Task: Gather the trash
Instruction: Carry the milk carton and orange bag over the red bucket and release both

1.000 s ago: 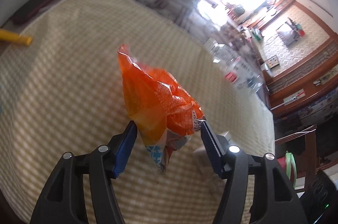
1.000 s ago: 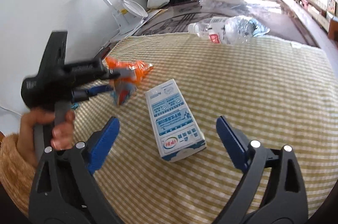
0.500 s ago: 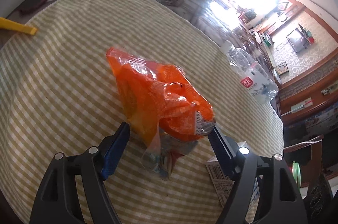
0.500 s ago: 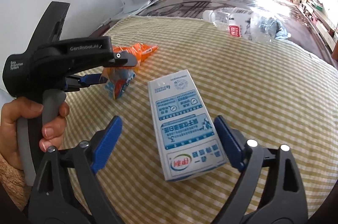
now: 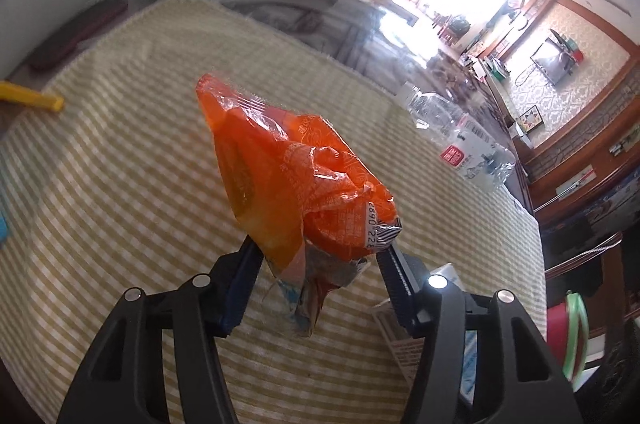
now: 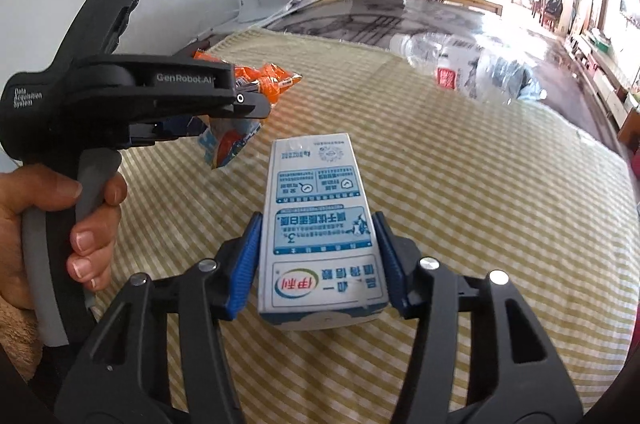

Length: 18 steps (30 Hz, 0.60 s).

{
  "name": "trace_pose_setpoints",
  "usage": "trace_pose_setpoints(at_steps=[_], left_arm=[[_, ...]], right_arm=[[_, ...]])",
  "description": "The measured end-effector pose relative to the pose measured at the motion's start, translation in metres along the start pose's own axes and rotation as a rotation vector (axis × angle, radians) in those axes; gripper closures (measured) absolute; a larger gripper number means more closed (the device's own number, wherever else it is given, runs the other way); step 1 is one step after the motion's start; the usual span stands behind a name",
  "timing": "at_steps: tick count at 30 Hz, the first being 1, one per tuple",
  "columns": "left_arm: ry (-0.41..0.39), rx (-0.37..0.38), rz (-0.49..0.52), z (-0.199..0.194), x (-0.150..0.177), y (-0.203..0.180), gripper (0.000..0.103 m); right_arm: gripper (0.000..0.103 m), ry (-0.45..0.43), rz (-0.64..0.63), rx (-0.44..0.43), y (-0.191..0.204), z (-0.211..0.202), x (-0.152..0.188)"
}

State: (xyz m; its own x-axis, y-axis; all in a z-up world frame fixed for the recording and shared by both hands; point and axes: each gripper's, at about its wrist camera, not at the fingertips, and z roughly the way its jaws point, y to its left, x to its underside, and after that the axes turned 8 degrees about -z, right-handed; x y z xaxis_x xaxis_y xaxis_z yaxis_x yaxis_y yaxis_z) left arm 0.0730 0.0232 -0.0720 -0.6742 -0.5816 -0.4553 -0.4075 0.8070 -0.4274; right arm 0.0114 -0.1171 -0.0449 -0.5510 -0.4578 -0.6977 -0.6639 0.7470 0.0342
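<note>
The left tongs (image 5: 320,260) pinch the orange wrapper (image 5: 292,176) by its crumpled end, so it hangs free of the counter (image 5: 120,184). The right tongs (image 6: 318,264) close narrowly round the milk carton (image 6: 320,228) across its short sides, likely for a firm lift.

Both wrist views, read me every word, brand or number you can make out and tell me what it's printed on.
"GenRobot.AI": left gripper body.
"Data Acquisition System": same gripper's rear.
"伊利": milk carton, seen upside down; its smaller print is too small.
"890 22", partial: orange snack wrapper by its barcode.
Plastic bottle: red label unreadable.
</note>
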Motion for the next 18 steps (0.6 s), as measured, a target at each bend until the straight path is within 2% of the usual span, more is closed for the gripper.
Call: trace_pose_setpoints(at_steps=[4, 8, 18], left_arm=[[-0.048, -0.019, 0.044, -0.008, 0.000, -0.007, 0.048], [-0.061, -0.021, 0.055, -0.011, 0.000, -0.007, 0.048], [-0.112, -0.053, 0.135, -0.023, 0.009, -0.021, 0.048]], right_arm=[[0.051, -0.024, 0.006, 0.018, -0.006, -0.009, -0.001], [0.051, -0.060, 0.023, 0.044, -0.013, -0.021, -0.003], [0.051, -0.146, 0.061, 0.156, -0.034, -0.059, 0.000]])
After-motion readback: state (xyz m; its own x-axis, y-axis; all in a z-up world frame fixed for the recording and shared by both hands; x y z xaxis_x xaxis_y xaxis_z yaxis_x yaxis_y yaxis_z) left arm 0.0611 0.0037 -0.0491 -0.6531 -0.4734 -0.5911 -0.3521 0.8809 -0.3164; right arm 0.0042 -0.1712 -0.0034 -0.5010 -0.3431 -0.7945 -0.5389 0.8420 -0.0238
